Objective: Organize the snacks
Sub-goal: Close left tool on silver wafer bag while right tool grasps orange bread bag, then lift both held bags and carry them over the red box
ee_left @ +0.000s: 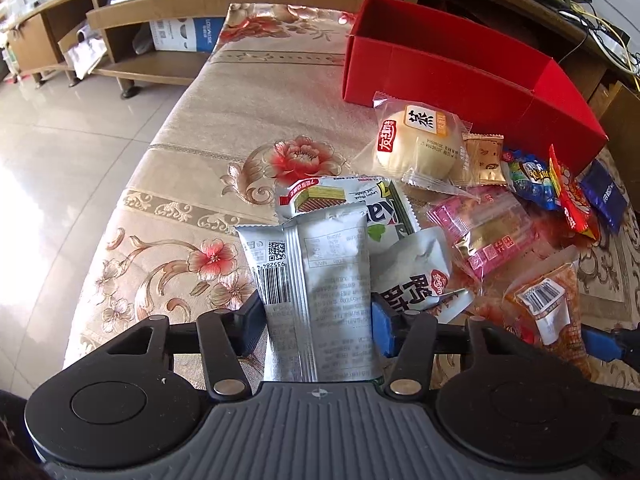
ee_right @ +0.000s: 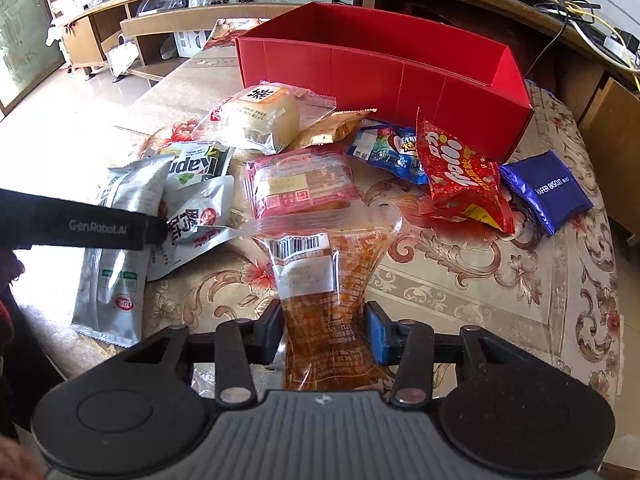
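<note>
Counter (ee_left: 192,128), floral cloth cover, carries everything. Wooden shelving (ee_right: 132,24) behind it at 12 o'clock.

Red box (ee_right: 380,72), open top, long, at the far edge; inside not visible. Same box in the left wrist view (ee_left: 460,80) at 1 o'clock.

Snack pile just in front of the box: bun packet (ee_right: 260,116), pink packet (ee_right: 304,184), red bag (ee_right: 460,176), blue wafer packet (ee_right: 548,192) at 3 o'clock, small blue-and-white packet (ee_right: 392,152) touching the red bag.

Left tongs (ee_left: 318,320) clenched on silver wrapper (ee_left: 320,280), pads pressing both long edges; wrapper lies over a green-and-white packet (ee_left: 384,212).

Right tongs (ee_right: 324,328) clenched on clear orange-filled pouch (ee_right: 332,280), film pinched in at the pads. Pouch sits at the near side of the pile, 6 o'clock.
</note>
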The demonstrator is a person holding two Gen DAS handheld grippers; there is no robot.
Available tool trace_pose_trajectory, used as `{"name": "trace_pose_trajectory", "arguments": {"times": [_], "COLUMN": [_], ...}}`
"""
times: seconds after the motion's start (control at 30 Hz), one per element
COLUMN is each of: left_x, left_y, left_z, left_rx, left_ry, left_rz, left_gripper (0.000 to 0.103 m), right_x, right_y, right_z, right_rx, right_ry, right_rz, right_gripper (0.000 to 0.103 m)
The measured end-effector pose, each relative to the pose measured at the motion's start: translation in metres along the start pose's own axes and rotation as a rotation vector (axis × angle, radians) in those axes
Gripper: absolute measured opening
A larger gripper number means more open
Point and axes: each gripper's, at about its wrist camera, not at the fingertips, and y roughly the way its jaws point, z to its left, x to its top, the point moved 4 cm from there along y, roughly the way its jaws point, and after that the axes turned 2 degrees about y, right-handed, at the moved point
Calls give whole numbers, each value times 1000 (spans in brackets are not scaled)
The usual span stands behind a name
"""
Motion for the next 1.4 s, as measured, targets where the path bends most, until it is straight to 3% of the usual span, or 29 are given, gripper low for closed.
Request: {"name": "trace_pose_trajectory", "arguments": {"times": [0.07, 0.23, 0.3, 0.37, 0.47, 0.6, 0.7, 0.97, 1.23, 1.4], "left_x": [-1, -6, -10, -13, -12, -12, -13, -1, 13, 12], "left_y": [0, 1, 3, 4, 2, -6, -11, -28, -26, -21], "left_z": [0, -5, -10, -7, 1, 1, 0, -5, -10, -10], "left_rx": [-3, 9, 37, 64, 45, 20, 14, -6, -113, -179], "left_ry": [4, 52, 91, 83, 48, 43, 39, 56, 34, 22], "left_rz": [-3, -4, 1, 5, 13, 8, 16, -17, -24, -14], "left_gripper": [60, 71, 86, 93, 87, 60, 53, 49, 49, 49], "right_x": [0, 1, 1, 1, 0, 1, 3, 10, 10, 11], "right_y": [-1, -2, -2, -2, -3, -6, -13, -19, -15, -13], "right_z": [0, -2, -3, -4, -5, -4, -3, -8, -21, -22], "right_rx": [2, 6, 6, 2, 0, -6, 1, -5, 60, 71], "right_ry": [5, 11, 17, 20, 24, 16, 16, 43, 110, 111], "right_rz": [-4, -4, -3, -2, 0, -11, -29, -48, -46, -40], "right_gripper": [41, 41, 41, 41, 41, 41, 38, 13, 12, 21]}}
